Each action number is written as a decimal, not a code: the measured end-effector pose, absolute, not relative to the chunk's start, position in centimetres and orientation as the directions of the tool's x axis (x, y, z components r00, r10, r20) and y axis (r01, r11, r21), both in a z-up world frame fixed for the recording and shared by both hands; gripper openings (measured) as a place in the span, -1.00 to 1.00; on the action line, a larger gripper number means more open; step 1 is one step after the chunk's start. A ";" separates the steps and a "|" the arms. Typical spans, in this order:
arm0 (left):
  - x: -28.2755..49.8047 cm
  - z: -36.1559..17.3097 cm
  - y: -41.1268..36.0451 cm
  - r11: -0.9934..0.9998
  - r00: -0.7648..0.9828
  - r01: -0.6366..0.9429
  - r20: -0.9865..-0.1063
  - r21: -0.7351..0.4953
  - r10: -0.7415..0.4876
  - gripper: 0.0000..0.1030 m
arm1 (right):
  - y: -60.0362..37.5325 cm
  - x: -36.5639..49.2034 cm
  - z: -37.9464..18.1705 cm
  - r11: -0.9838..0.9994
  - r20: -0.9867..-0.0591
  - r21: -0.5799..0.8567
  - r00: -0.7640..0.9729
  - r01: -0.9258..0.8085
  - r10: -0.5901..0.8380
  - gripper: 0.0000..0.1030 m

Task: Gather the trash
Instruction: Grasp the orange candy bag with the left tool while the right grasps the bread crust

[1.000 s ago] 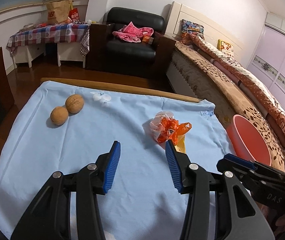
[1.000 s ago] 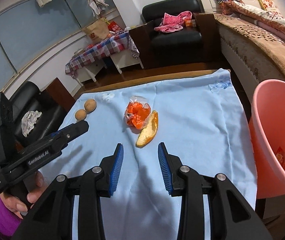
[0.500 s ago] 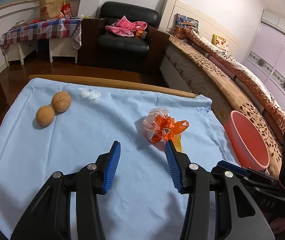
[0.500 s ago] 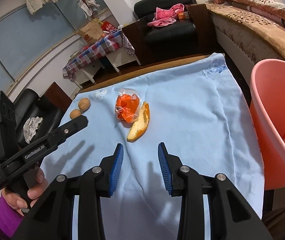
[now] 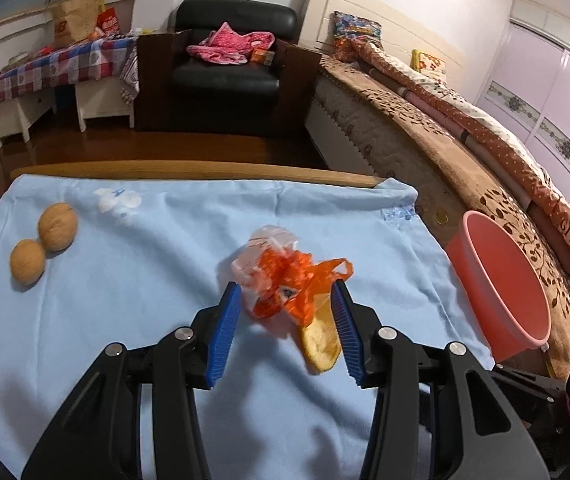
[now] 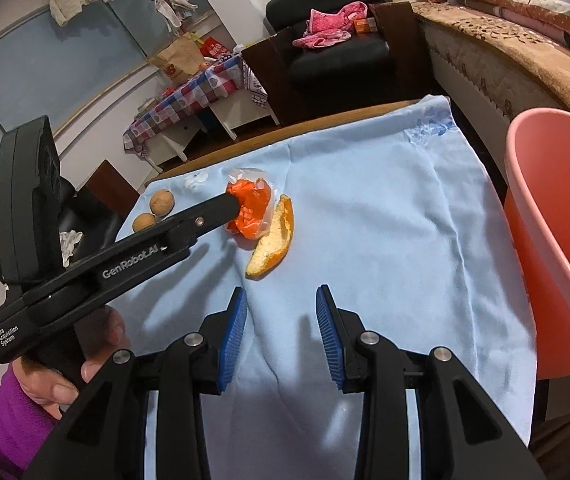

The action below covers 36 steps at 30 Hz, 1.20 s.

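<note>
A crumpled orange and clear plastic bag (image 5: 285, 276) lies mid-table on the blue cloth (image 5: 125, 320), with a piece of orange peel (image 5: 321, 344) against its right side. My left gripper (image 5: 285, 286) is open and straddles the bag, one blue pad on each side; the peel's far end is also between them. From the right wrist view, the left gripper's finger (image 6: 221, 206) reaches the bag (image 6: 253, 208), and the peel (image 6: 273, 240) lies just beside it. My right gripper (image 6: 281, 292) hangs open over bare cloth, short of the peel, with nothing between its fingers.
A pink bin (image 6: 557, 220) stands off the table's right edge, a scrap inside it. Two walnuts (image 5: 57, 226) sit at the cloth's far left. A hand in a purple sleeve (image 6: 45, 380) holds the left gripper. Behind are a black armchair, a bed and a checked table.
My left gripper moved forward and down toward the bag, which now sits between its pads instead of ahead of them. The right gripper stayed almost where it was.
</note>
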<state>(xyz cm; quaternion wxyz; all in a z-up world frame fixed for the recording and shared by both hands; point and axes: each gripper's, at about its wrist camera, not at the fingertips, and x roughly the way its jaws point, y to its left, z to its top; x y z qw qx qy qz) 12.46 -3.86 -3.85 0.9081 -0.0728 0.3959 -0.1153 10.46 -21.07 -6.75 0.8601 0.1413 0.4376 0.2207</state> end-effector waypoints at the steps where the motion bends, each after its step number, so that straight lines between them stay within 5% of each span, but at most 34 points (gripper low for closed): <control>1: 12.7 -4.0 -4.2 0.966 0.662 0.154 -0.705 -0.206 -0.256 -0.09 | -21.0 10.5 -6.8 0.863 -0.692 0.437 0.518 -0.254 0.503 -0.31; 7: 13.6 -5.2 -4.0 0.967 0.647 0.127 -0.720 -0.221 -0.249 -0.13 | -21.2 10.8 -7.0 0.864 -0.695 0.437 0.517 -0.249 0.500 -0.31; 14: 13.5 -5.2 -2.4 0.962 0.651 0.091 -0.716 -0.256 -0.253 -0.93 | -21.2 11.1 -7.0 0.869 -0.699 0.431 0.519 -0.243 0.492 -0.27; 20: 12.7 -4.5 -0.7 0.954 0.667 0.065 -0.698 -0.292 -0.260 -1.00 | -20.5 11.8 -6.8 0.881 -0.705 0.400 0.529 -0.254 0.473 -0.26; 31: 11.5 -3.3 0.7 0.930 0.672 0.101 -0.665 -0.354 -0.326 -0.95 | -18.0 16.3 -7.2 0.900 -0.736 0.365 0.518 -0.237 0.435 -0.25; 34: 11.4 -3.2 0.9 0.924 0.679 0.105 -0.652 -0.368 -0.337 -0.25 | -17.4 17.3 -7.8 0.909 -0.750 0.351 0.514 -0.223 0.416 -0.25; 36: 11.3 -3.1 0.7 0.924 0.691 0.111 -0.640 -0.366 -0.336 -0.13 | -17.2 17.9 -8.2 0.905 -0.749 0.361 0.508 -0.224 0.425 -0.25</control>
